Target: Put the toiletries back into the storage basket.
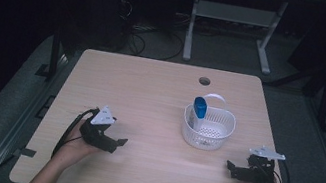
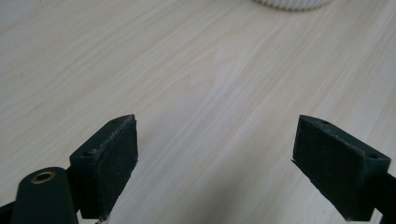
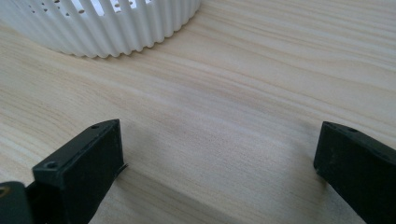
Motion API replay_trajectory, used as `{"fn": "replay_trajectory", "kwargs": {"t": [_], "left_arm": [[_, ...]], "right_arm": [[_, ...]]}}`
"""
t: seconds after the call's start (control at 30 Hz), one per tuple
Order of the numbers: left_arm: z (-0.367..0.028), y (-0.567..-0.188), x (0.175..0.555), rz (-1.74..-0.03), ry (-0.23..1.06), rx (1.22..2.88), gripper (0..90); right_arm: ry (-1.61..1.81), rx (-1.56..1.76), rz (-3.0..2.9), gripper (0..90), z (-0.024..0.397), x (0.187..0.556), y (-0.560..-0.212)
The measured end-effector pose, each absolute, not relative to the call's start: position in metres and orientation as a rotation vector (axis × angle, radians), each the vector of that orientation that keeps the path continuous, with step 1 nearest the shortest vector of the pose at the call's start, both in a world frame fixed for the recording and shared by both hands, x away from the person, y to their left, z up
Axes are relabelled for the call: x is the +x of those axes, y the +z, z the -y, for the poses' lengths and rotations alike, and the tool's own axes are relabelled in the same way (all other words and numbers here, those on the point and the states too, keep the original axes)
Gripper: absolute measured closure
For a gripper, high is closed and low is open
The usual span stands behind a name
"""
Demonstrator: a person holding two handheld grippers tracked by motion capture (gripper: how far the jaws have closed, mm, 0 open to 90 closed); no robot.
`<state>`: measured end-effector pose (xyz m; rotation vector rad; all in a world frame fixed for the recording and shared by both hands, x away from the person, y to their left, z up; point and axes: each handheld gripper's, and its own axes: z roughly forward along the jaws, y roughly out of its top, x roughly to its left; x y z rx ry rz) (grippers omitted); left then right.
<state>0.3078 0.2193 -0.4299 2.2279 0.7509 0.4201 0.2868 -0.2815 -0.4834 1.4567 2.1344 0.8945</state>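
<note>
Two grippers low over tabletop (image 1: 149,99), both w/ jaws spread, nothing between them.
Left gripper (image 1: 117,141) near front-left; right gripper (image 1: 230,168) front-right, just beside white basket (image 1: 224,133). Basket sits right of centre w/ blue-capped bottle (image 1: 199,109) standing inside, apart from both grippers.

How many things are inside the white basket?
1 that I can see: a blue-and-white bottle standing at the back left of the white basket, which sits on the table. Something small could be hidden behind its wall.
</note>
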Motion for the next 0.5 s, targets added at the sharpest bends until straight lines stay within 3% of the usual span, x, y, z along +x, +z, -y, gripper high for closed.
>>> {"fn": "replay_trajectory", "kwargs": {"t": [0.5], "left_arm": [[-0.257, -0.458, 0.288, -0.832, 0.457, 2.263, 14.0]], "right_arm": [[0.894, 1.457, -2.135, 0.9, 0.282, 0.287, -0.483]]}}
